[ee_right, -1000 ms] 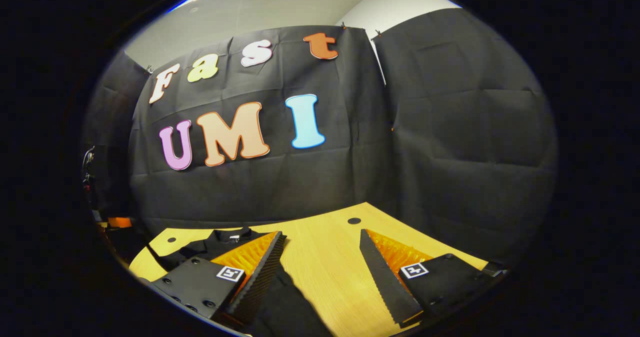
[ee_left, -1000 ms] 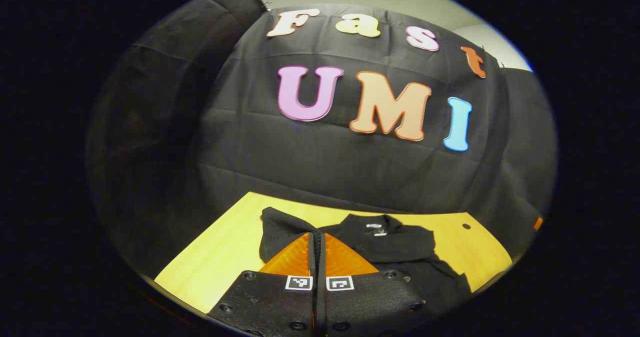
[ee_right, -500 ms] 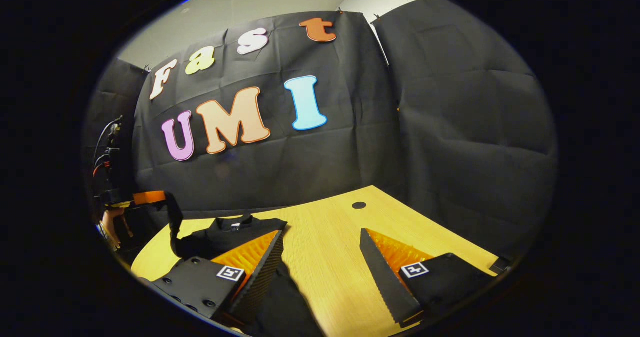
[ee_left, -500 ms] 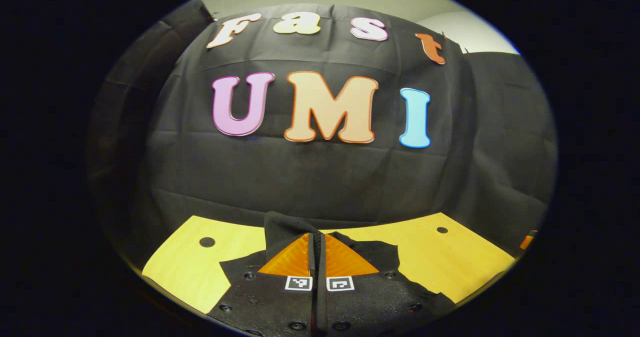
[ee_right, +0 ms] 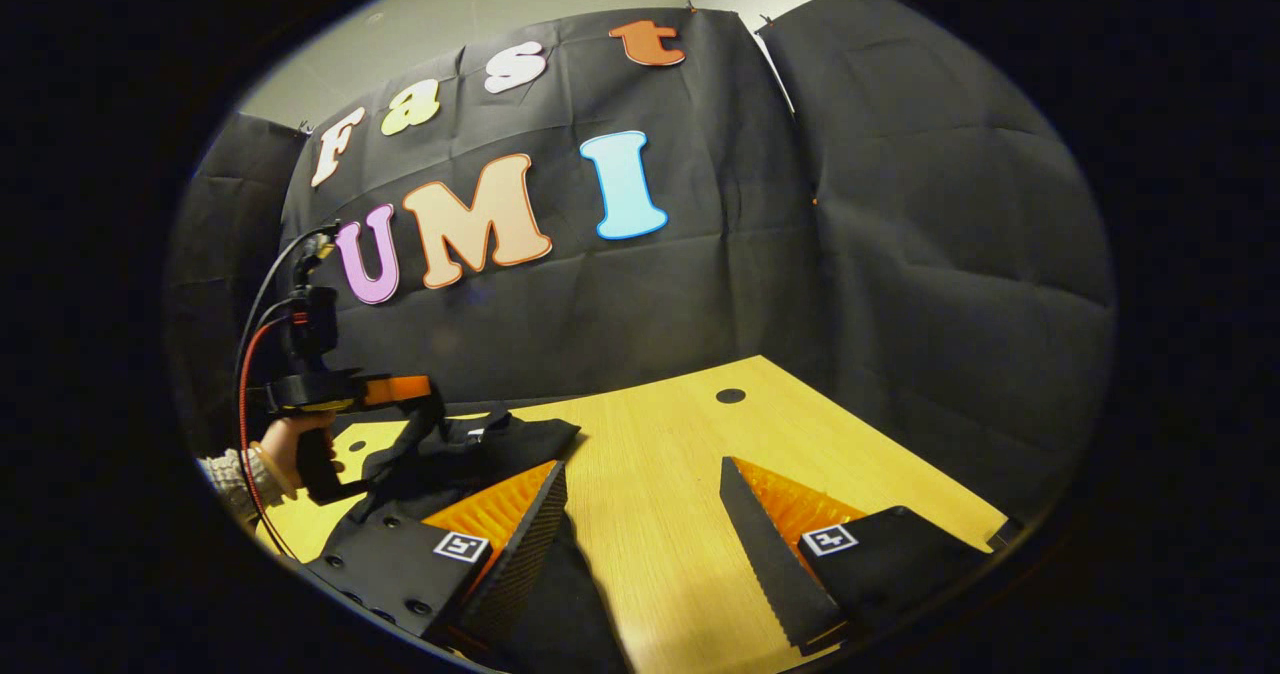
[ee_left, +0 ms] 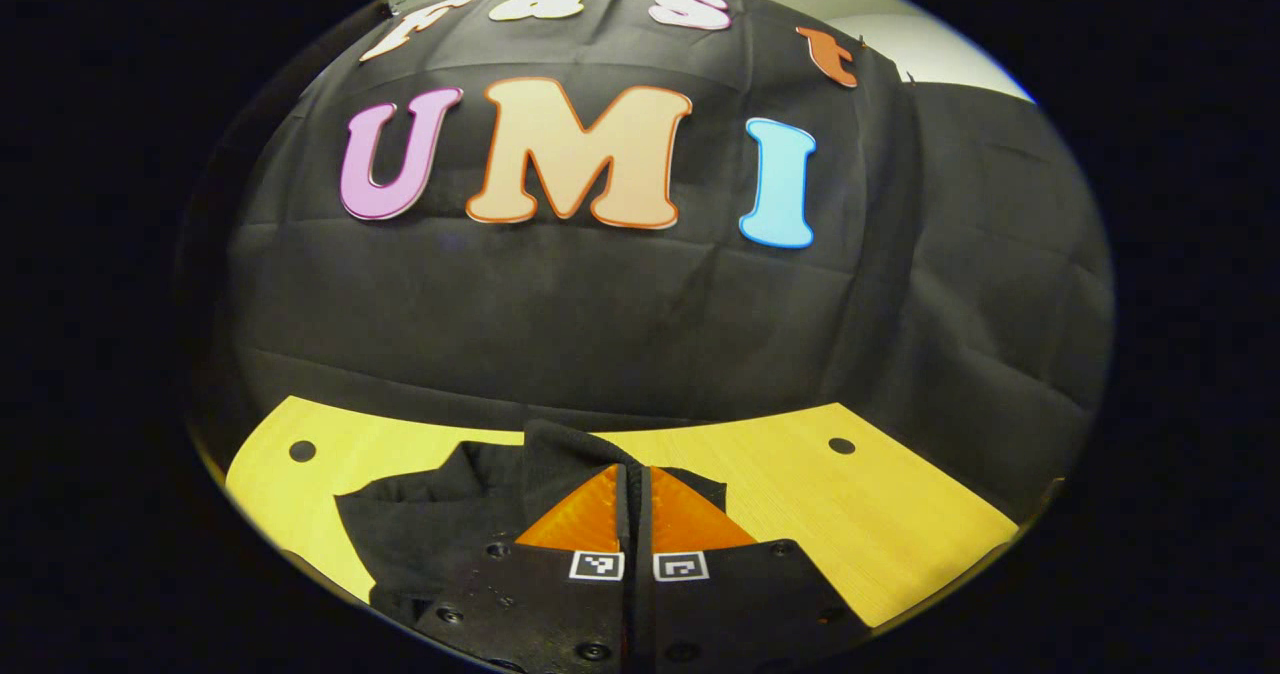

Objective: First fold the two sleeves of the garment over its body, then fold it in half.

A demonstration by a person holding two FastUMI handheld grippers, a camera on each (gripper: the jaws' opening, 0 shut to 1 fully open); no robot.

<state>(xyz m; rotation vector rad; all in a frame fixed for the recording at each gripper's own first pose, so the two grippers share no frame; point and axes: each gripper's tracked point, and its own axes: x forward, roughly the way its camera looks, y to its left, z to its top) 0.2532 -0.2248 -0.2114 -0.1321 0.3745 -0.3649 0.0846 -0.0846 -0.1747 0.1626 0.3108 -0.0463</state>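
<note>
A black garment (ee_left: 430, 514) lies on the yellow wooden table (ee_left: 880, 514). My left gripper (ee_left: 634, 469) is shut on one black sleeve (ee_left: 560, 444), which stands lifted above the garment's body. In the right gripper view the garment (ee_right: 520, 439) lies at the left of the table (ee_right: 680, 434). There the left gripper (ee_right: 425, 419), held by a hand (ee_right: 285, 444), pinches the cloth above it. My right gripper (ee_right: 642, 466) is open low over the table, with nothing between its fingers. The garment's near edge (ee_right: 565, 604) runs under its left finger.
Black cloth walls close the booth behind and to the right of the table. The tabletop has round holes (ee_left: 841, 445) (ee_left: 302, 450) (ee_right: 730, 395) near its far corners. Bare wood lies to the right of the garment.
My left gripper has carried the sleeve rightward across the garment and now shows with its hand in the right gripper view. The right gripper has stayed open and almost still.
</note>
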